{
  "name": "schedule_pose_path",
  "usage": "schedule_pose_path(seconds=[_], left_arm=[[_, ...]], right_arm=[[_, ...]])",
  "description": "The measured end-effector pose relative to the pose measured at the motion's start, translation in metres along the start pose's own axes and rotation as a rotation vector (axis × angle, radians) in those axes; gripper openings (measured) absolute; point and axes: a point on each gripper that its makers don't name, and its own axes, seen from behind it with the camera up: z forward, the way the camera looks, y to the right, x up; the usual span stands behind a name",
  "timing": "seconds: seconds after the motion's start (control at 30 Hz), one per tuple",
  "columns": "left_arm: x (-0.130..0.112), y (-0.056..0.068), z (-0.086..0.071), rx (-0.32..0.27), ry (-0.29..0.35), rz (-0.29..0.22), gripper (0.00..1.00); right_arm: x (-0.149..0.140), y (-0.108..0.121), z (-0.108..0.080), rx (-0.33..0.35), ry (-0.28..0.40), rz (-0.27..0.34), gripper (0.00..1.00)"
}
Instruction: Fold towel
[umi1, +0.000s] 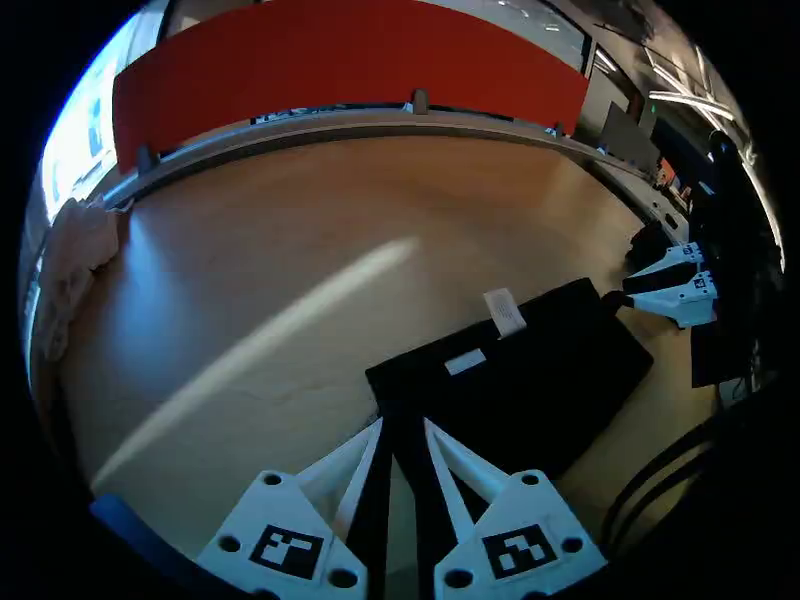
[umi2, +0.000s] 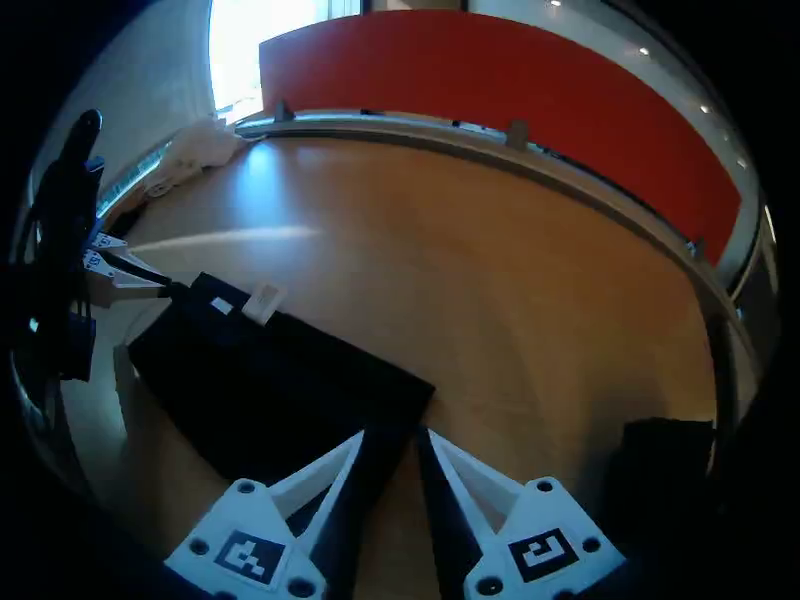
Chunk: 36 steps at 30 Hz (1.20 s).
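Pinching the dark towel (umi1: 520, 370), lower centre on the counter (umi1: 300, 250), at both ends of one long edge: left claw (umi1: 402, 415) narrow, right claw (umi2: 410, 430) narrow. Seemingly folded once already; probably another fold left.

The towel (umi1: 520, 390) lies on the table (umi1: 300, 250), left tongs (umi1: 405, 420) and right tongs (umi2: 400, 435) at opposite corners, partition (umi1: 340, 60) behind.
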Motion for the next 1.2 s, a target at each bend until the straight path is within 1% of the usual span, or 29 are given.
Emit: schedule_pose_path(seconds=[0.07, 0.13, 0.2, 0.33, 0.4, 0.43, 0.47, 0.53, 0.57, 0.6, 0.67, 0.8, 1.2], left_arm=[[0.001, -0.002, 0.001, 0.008, 0.001, 0.001, 0.17], [0.003, -0.004, 0.001, 0.017, 0.005, 0.002, 0.24], [0.005, -0.007, 0.001, 0.025, 0.010, 0.002, 0.28], [0.009, -0.012, -0.002, 0.040, 0.024, 0.002, 0.39], [0.011, -0.014, -0.004, 0.049, 0.029, 0.000, 0.43], [0.012, -0.016, -0.006, 0.054, 0.033, -0.001, 0.50], [0.013, -0.017, -0.007, 0.059, 0.036, -0.002, 0.58], [0.014, -0.019, -0.009, 0.064, 0.041, -0.006, 0.72], [0.014, -0.020, -0.010, 0.067, 0.043, -0.008, 0.79], [0.014, -0.020, -0.011, 0.069, 0.044, -0.011, 0.87], [0.013, -0.021, -0.013, 0.073, 0.045, -0.017, 0.89], [0.011, -0.022, -0.017, 0.080, 0.050, -0.030, 0.90], [0.000, -0.023, -0.032, 0.094, 0.057, -0.061, 0.90]], right_arm=[[0.000, 0.002, 0.001, -0.007, -0.001, -0.003, 0.39], [0.000, 0.004, 0.001, -0.014, 0.000, -0.004, 0.45], [0.001, 0.006, 0.001, -0.021, 0.001, -0.004, 0.50], [0.002, 0.010, 0.001, -0.032, 0.009, -0.004, 0.65], [0.004, 0.012, 0.000, -0.037, 0.015, -0.004, 0.68], [0.005, 0.012, 0.000, -0.038, 0.019, -0.004, 0.70], [0.006, 0.012, -0.001, -0.038, 0.022, -0.004, 0.75], [0.008, 0.013, -0.003, -0.038, 0.029, -0.003, 0.90], [0.008, 0.013, -0.004, -0.037, 0.033, -0.002, 0.96], [0.009, 0.013, -0.004, -0.037, 0.035, 0.000, 0.99], [0.009, 0.013, -0.006, -0.039, 0.040, 0.003, 1.00], [0.009, 0.014, -0.010, -0.039, 0.046, 0.007, 1.00], [0.000, 0.011, -0.027, -0.036, 0.050, 0.012, 1.00]])
